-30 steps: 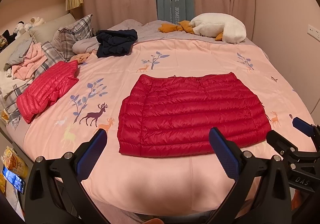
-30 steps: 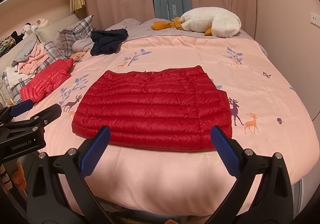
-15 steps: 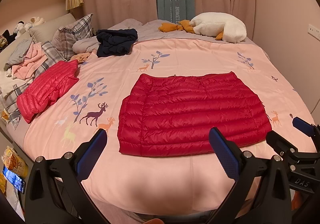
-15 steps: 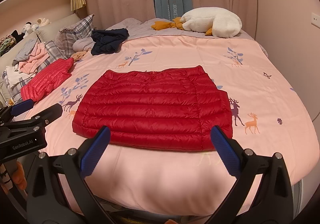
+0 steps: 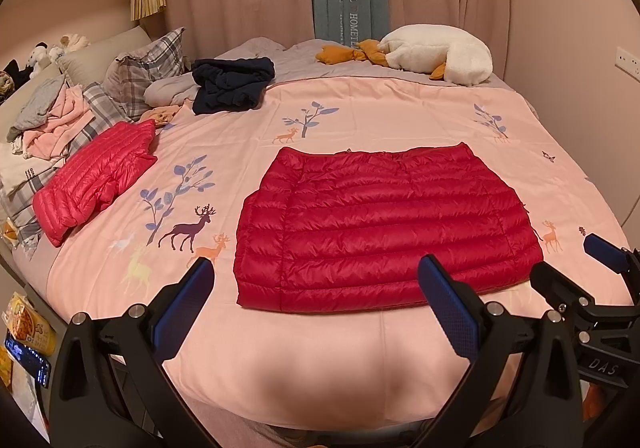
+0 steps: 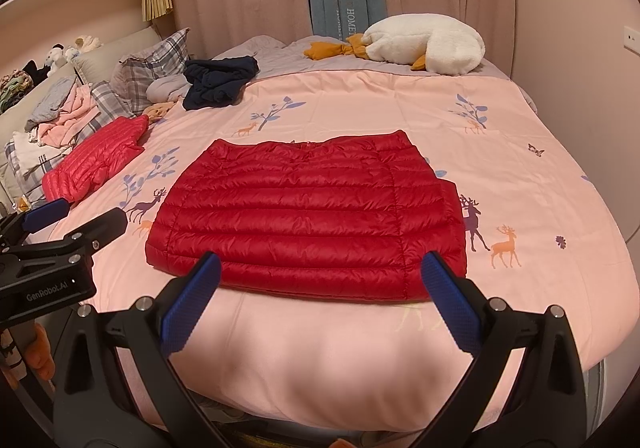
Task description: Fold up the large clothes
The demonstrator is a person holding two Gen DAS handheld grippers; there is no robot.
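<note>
A dark red quilted down jacket (image 5: pixel 384 224) (image 6: pixel 308 220) lies flat on the pink bed cover, folded into a wide rectangle with its sleeves tucked in. My left gripper (image 5: pixel 316 280) hovers open over the bed's near edge, just short of the jacket's front hem, with nothing between its blue pads. My right gripper (image 6: pixel 320 276) is open too, held just before the hem. Each gripper shows at the side of the other's view: the right gripper (image 5: pixel 568 268) and the left gripper (image 6: pixel 72 220).
A brighter red down jacket (image 5: pixel 92 184) lies folded at the left. A dark navy garment (image 5: pixel 232 84), plaid pillows (image 5: pixel 148 64) and a clothes pile (image 5: pixel 52 116) sit at the back left. A white goose plush (image 5: pixel 436 56) lies by the curtains. Bed edge (image 5: pixel 320 364) is near.
Both grippers have drifted very slightly; the views are almost the same. The jacket has not moved and both grippers stay open.
</note>
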